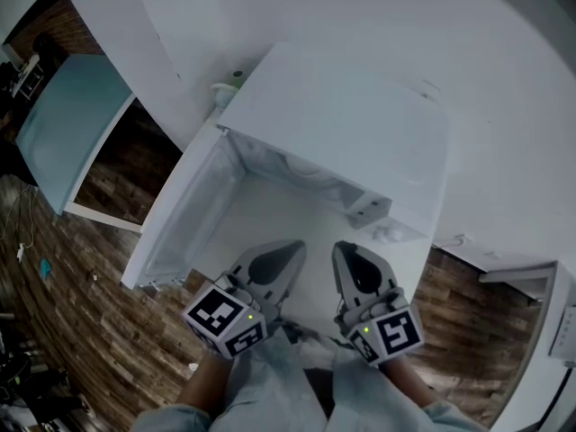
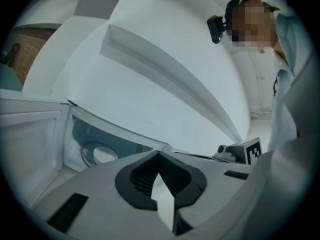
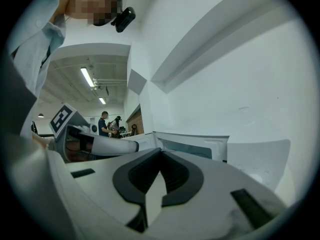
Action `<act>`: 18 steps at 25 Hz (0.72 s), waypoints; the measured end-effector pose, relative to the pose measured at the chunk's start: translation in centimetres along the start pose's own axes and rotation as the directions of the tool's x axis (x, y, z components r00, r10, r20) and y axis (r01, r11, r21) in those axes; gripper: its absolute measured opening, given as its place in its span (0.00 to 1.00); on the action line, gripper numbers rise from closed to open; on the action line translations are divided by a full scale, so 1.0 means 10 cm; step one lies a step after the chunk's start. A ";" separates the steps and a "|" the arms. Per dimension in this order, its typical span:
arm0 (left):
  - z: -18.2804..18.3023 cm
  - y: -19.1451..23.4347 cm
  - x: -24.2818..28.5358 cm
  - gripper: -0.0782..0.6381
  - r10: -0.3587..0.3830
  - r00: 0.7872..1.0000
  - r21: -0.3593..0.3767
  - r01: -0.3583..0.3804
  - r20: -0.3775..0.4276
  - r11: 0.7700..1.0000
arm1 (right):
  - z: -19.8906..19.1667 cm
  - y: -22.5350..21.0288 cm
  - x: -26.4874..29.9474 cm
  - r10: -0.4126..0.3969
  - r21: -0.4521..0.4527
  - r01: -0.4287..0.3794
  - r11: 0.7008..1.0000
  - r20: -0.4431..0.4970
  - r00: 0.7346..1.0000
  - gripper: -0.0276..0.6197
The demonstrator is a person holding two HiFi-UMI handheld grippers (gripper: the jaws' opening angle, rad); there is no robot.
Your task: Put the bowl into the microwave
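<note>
Fingers [image 2: 112, 191] of the left gripper [image 2: 159, 158]: pressed together, nothing between them. Fingers [image 3: 200, 184] of the right gripper [image 3: 160, 155]: likewise pressed together, holding nothing.

Grippers, head view: left gripper [image 1: 290, 248] and right gripper [image 1: 345, 250] side by side over the near part of the table [image 1: 270, 207], tips toward the microwave [image 1: 360, 124], not touching it.

Bowl [image 2: 97, 154]: pale, round, standing inside the microwave cavity, toward its left side.

Door [image 1: 191, 216]: swung wide to the left, its free edge near the table's left edge, just beside the left gripper.

Open room: a bare strip of table lies between the gripper tips and the cavity mouth. The table's right edge sits close beside the right gripper.

Surface: white tabletop. Room: white wall [image 1: 360, 16] behind, wood-plank floor [image 1: 99, 313], teal panel [image 1: 63, 124] far left, people [image 3: 103, 123] standing in the distance.
</note>
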State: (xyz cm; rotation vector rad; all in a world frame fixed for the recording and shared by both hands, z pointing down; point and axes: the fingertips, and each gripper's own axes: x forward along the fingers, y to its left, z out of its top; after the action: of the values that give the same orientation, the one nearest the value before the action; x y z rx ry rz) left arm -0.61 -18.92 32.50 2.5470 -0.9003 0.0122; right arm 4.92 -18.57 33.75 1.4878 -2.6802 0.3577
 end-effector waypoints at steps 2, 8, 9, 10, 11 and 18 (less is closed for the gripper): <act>0.00 0.01 -0.01 0.11 0.003 1.000 -0.001 -0.003 0.001 1.000 | 0.01 0.02 0.00 0.004 -0.007 -0.004 1.000 0.002 1.000 0.05; -0.03 0.04 -0.04 0.11 0.014 1.000 -0.002 -0.014 -0.002 1.000 | 0.00 0.05 0.01 0.011 -0.009 -0.011 1.000 0.004 1.000 0.05; -0.03 0.05 -0.05 0.11 0.015 1.000 -0.002 -0.015 -0.003 1.000 | 0.00 0.06 0.01 0.011 -0.009 -0.011 1.000 0.003 1.000 0.05; -0.03 0.05 -0.05 0.11 0.016 1.000 -0.003 -0.016 -0.002 1.000 | 0.00 0.06 0.02 0.011 -0.009 -0.011 1.000 0.001 1.000 0.05; -0.03 0.05 -0.05 0.11 0.017 1.000 -0.003 -0.017 -0.001 1.000 | 0.00 0.06 0.02 0.011 -0.009 -0.011 1.000 0.000 1.000 0.05; -0.04 0.06 -0.07 0.11 0.022 1.000 -0.009 -0.022 -0.001 1.000 | -0.01 0.08 0.00 0.015 -0.018 -0.015 1.000 -0.007 1.000 0.05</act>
State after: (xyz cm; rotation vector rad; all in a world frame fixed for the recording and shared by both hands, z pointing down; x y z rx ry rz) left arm -1.41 -18.75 33.02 2.5292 -0.9255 0.0158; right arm 4.25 -18.17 33.74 1.4600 -2.6830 0.3375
